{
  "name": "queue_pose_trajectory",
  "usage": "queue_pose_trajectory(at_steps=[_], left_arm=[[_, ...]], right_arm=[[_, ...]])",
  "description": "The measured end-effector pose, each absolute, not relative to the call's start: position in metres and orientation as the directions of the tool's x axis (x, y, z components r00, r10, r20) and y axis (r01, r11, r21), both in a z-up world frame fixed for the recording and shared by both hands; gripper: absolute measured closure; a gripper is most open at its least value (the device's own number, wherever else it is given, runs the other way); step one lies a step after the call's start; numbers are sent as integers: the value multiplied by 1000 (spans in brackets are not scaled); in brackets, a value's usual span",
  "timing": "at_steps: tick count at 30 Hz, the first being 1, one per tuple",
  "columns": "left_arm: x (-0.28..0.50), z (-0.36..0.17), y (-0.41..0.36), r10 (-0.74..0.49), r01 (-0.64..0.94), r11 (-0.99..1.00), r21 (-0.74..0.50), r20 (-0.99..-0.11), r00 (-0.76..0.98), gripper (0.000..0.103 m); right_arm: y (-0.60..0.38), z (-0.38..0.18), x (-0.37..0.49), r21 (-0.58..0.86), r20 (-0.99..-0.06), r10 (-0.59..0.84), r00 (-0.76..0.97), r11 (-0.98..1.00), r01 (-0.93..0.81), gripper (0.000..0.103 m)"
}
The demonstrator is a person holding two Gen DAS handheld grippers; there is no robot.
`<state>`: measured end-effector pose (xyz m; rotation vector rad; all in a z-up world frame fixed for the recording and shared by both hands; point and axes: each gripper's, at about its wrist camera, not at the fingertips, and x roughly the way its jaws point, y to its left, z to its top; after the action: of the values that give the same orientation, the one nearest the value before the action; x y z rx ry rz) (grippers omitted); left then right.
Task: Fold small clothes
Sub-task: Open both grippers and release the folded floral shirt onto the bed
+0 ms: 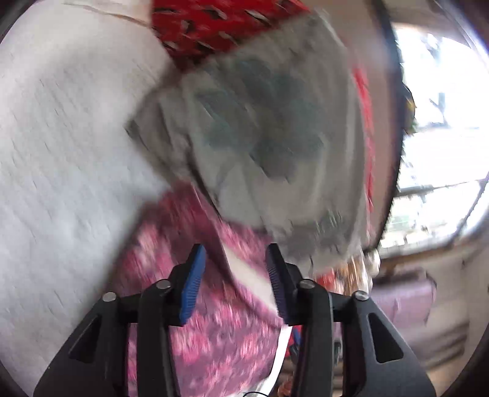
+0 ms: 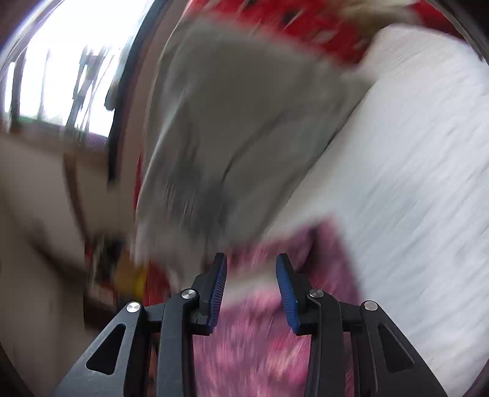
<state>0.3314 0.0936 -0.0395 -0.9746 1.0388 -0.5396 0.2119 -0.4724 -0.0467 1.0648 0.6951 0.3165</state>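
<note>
Both views are smeared by motion. A small grey garment (image 1: 266,137) with a dark blue-green print lies crumpled just beyond my left gripper (image 1: 235,253). That gripper is open, with only pink patterned cloth (image 1: 220,329) showing behind the gap between its blue pads. In the right wrist view the same grey garment (image 2: 232,122) shows its plain side, ahead of and above my right gripper (image 2: 252,259). The right gripper is open too, and nothing sits between its pads. Neither gripper touches the garment. Whether the garment rests flat or is still in the air cannot be told.
A white textured sheet (image 1: 61,152) (image 2: 412,183) covers the surface beside the garment. Red patterned fabric (image 1: 214,24) (image 2: 305,27) lies at the far side. Pink patterned cloth (image 2: 253,345) lies under the grippers. A bright window (image 1: 443,122) (image 2: 61,76) stands beyond the edge.
</note>
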Motion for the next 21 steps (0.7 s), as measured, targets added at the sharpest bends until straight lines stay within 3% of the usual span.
queue_pose_trajectory(at_steps=[1,4,8,10,12,13,15,17,18,19,20,21], left_arm=[[323,-44,85,-777,-39,512,-858,-482,406,52],[321,-59,57,-751,-35,601,-798,-579,318,51],[341,-65,42,-642,-116,698,-707,-690,335,53],[357,-54,57,-630,-185,653,-734,-663,404,53],[360,-44,74,-653,-199,592,-781,-610,448,53],[358,-41,77,-658,-186,591,-785,-603,451,53],[346,-39,77,-651,-145,626,-766,-616,444,51],[332,-51,68,-647,-125,656,-744,-641,412,51],[326,-62,62,-639,-127,682,-721,-671,378,51],[324,-69,58,-627,-124,702,-702,-691,361,53],[316,-69,56,-612,-97,718,-689,-692,383,53],[311,-65,55,-595,-69,738,-672,-695,405,53]], right_arm=[[-456,-51,216,871,-394,601,696,486,73,63],[-421,-66,241,804,-532,623,573,583,113,61],[-439,-56,274,806,-499,463,733,557,198,62],[-456,-49,272,841,-449,403,797,491,226,62],[-463,-39,264,811,-479,358,802,531,247,58],[-465,-35,259,776,-512,341,788,578,253,56],[-464,-34,251,643,-624,254,739,704,301,35],[-461,-47,244,536,-704,188,684,773,339,33],[-459,-58,243,535,-716,208,667,777,332,38],[-453,-66,247,542,-722,234,651,776,323,49],[-448,-70,248,552,-721,260,642,776,305,94],[-446,-70,249,545,-724,254,641,780,307,96]])
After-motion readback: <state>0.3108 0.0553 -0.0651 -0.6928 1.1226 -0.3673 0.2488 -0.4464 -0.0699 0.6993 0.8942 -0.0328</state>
